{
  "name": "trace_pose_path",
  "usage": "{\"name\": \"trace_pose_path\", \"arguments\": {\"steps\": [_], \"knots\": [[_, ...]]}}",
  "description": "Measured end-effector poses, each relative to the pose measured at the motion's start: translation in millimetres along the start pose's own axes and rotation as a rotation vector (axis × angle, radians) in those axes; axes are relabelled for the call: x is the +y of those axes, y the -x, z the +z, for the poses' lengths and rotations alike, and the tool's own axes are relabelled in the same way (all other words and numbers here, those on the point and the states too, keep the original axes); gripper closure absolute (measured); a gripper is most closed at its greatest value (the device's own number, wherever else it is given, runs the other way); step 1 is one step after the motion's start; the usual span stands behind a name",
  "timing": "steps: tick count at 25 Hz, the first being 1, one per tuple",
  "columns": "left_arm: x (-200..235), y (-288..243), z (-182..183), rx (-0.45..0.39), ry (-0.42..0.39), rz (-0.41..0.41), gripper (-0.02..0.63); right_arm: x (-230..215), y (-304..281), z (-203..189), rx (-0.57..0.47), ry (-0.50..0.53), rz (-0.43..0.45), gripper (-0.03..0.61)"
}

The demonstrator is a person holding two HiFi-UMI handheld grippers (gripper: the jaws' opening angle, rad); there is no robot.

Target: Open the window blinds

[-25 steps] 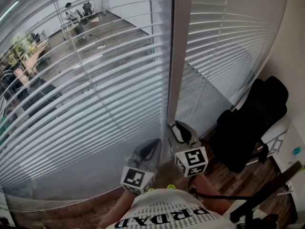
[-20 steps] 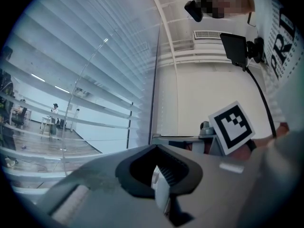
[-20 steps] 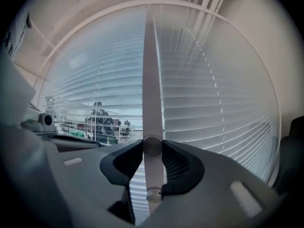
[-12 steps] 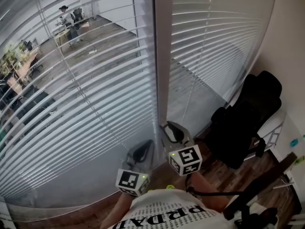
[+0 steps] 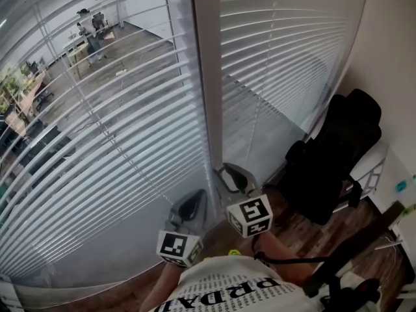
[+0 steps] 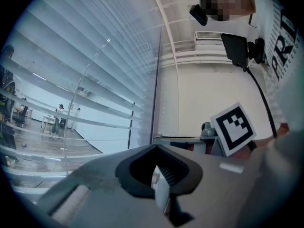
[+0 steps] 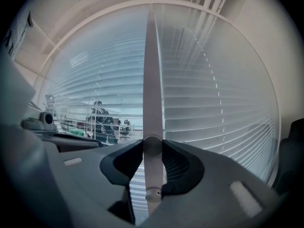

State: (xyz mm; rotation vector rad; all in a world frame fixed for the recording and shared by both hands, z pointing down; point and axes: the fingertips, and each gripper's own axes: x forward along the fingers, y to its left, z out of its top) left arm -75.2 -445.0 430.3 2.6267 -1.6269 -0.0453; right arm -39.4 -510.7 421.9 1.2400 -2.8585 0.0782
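Observation:
Two white slatted blinds hang on either side of a white window post. The left blind has tilted slats that show the office beyond. The right blind looks closed. My right gripper points level at the foot of the post. In the right gripper view it is shut on a white tilt wand, whose end cap shows below the pads. My left gripper hovers just left of it; in its own view the jaw tips meet with nothing held.
A black office chair stands close on the right, against a pale wall. Wooden floor shows below it. The right gripper's marker cube sits right beside the left gripper.
The head view has swung, so the post and blinds sit further left in the picture. Both grippers stay where they were, and the slats look the same.

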Motion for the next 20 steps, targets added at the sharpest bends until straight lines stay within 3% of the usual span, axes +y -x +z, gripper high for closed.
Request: {"name": "trace_pose_path", "arguments": {"steps": [16, 20], "knots": [[-2, 0, 1, -0.001, 0.018, 0.005, 0.606, 2, 2, 0, -0.008, 0.002, 0.004, 0.445], [1, 2, -8, 0.012, -0.011, -0.005, 0.606, 2, 1, -5, -0.009, 0.003, 0.001, 0.445]]}}
